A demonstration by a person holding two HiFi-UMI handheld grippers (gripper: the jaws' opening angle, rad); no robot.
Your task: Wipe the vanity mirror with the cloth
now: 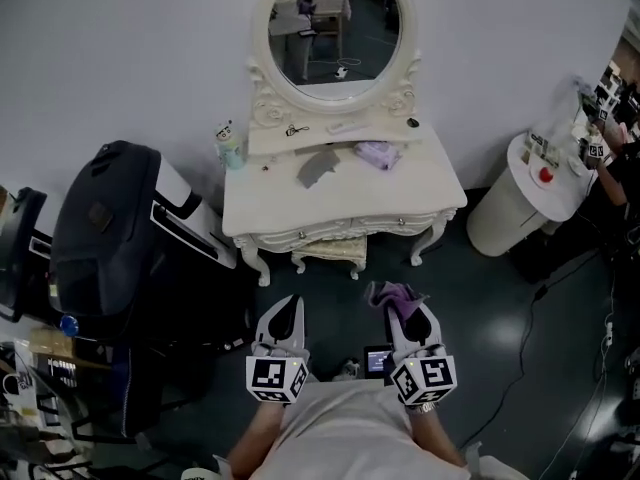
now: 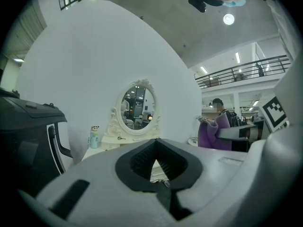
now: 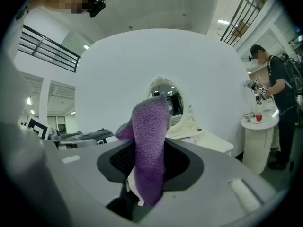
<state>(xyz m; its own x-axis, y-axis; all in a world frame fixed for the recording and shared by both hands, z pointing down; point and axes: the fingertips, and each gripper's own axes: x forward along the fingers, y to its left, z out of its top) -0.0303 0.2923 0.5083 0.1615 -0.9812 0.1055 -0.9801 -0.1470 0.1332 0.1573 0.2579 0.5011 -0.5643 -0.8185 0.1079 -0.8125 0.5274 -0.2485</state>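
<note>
The oval vanity mirror (image 1: 335, 28) stands in a white carved frame at the back of a white dressing table (image 1: 400, 200), well ahead of both grippers. My right gripper (image 1: 412, 313) is shut on a purple cloth (image 1: 395, 293), which sticks up from its jaws and droops forward. In the right gripper view the cloth (image 3: 149, 131) covers the left part of the mirror (image 3: 174, 100). My left gripper (image 1: 288, 308) is shut and holds nothing. The left gripper view shows the mirror (image 2: 137, 109) far off above the shut jaws. Both grippers hang low over the dark floor, short of the table.
On the table lie a grey cloth (image 1: 318, 166), a lilac item (image 1: 377, 153) and a small bottle (image 1: 230, 146). A stool (image 1: 330, 251) is tucked under it. A large black case (image 1: 110, 218) stands at the left. At the right are a white round pedestal (image 1: 515, 193) and a person (image 3: 279, 79).
</note>
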